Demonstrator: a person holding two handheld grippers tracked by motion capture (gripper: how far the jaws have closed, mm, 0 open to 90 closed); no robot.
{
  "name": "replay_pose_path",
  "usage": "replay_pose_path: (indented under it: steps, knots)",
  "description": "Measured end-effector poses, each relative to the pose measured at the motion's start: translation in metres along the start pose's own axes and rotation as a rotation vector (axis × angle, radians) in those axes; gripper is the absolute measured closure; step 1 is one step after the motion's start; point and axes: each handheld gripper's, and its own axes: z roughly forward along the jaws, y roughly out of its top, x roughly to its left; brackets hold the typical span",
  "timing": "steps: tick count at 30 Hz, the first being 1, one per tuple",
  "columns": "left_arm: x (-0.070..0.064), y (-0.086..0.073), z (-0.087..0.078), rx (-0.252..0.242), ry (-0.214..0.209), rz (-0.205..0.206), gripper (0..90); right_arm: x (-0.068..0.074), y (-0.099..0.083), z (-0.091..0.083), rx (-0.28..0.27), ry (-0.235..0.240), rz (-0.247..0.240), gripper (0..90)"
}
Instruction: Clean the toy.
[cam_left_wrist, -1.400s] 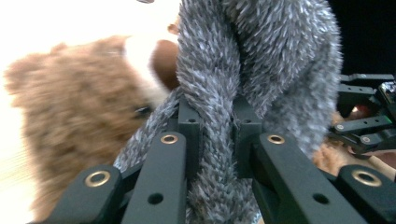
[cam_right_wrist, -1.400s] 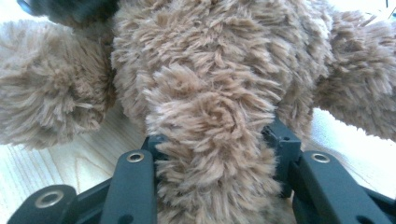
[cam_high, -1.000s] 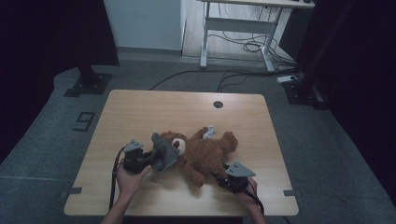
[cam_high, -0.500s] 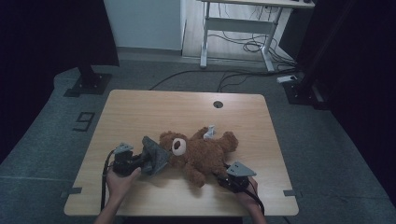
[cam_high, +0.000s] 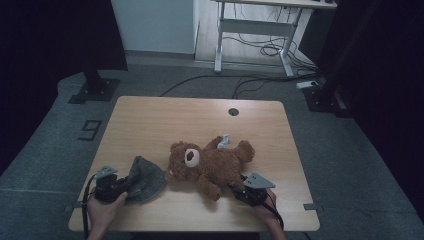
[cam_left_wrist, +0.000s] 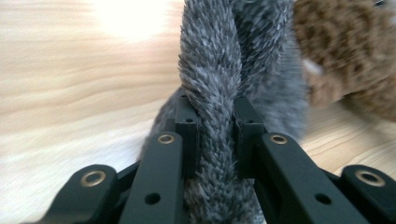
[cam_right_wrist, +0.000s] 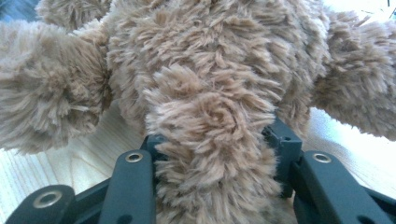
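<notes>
Grey hat pinched in one tool, teddy bear held by a limb in the other.

The left gripper (cam_high: 119, 187) is clamped on a fold of the grey fuzzy hat (cam_high: 146, 179), the pile squeezed upright between its jaws in the left gripper view (cam_left_wrist: 212, 140). The teddy bear (cam_high: 212, 164) lies on the table (cam_high: 165, 120) just beyond the hat as that tool looks, its head the nearest part and its long axis running away toward the right gripper (cam_high: 246, 190). That gripper is clenched on one brown limb (cam_right_wrist: 215, 154), probably a leg, though fur hides the joint. The hat hand is the nearer to the head, so any fitting would travel straight ahead from it.
</notes>
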Motion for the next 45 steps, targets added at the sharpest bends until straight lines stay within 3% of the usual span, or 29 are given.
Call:
replay_pose_path:
  steps: [3, 9, 12, 16, 19, 23, 26, 29, 31, 34, 37, 45]
  knots:
    - [0.010, -0.010, -0.009, -0.003, 0.033, -0.026, 74.6, 0.000, 0.000, 0.000, -0.001, -0.001, 0.001, 54.9]
    - [0.016, -0.019, -0.018, 0.013, 0.069, -0.032, 72.1, -0.002, -0.001, 0.000, -0.001, 0.006, 0.007, 54.4]
    - [0.016, -0.019, -0.019, 0.016, 0.076, -0.043, 61.3, -0.002, 0.000, 0.000, 0.004, 0.005, 0.018, 50.6]
    - [0.004, -0.009, -0.027, -0.032, 0.045, -0.021, 49.8, -0.002, 0.001, -0.002, 0.007, -0.020, 0.050, 40.6]
    - [-0.012, 0.004, -0.035, -0.075, 0.027, 0.035, 44.6, -0.003, 0.001, -0.004, 0.006, -0.027, 0.067, 35.8]
    - [-0.033, 0.018, -0.036, -0.092, -0.010, 0.085, 40.0, -0.005, 0.000, -0.006, 0.009, -0.028, 0.089, 31.8]
    - [-0.046, 0.026, -0.033, -0.107, 0.016, 0.129, 36.2, -0.006, 0.000, -0.008, 0.011, -0.030, 0.095, 30.5]
    - [-0.044, 0.034, -0.036, -0.126, 0.034, 0.122, 34.8, -0.007, 0.000, -0.010, 0.010, -0.027, 0.102, 30.4]
    - [-0.038, 0.036, -0.036, -0.108, 0.030, 0.104, 31.6, -0.007, -0.001, -0.010, 0.009, -0.025, 0.102, 30.4]
    - [-0.038, 0.036, -0.029, -0.081, 0.006, 0.109, 30.8, -0.008, -0.001, -0.009, 0.008, -0.023, 0.101, 30.3]
    - [-0.048, 0.036, -0.014, -0.055, -0.041, 0.127, 31.6, -0.008, 0.000, -0.009, 0.008, -0.027, 0.101, 30.3]
    - [-0.083, 0.034, 0.047, 0.060, -0.165, 0.167, 33.3, -0.008, -0.001, -0.010, 0.017, -0.027, 0.093, 33.8]
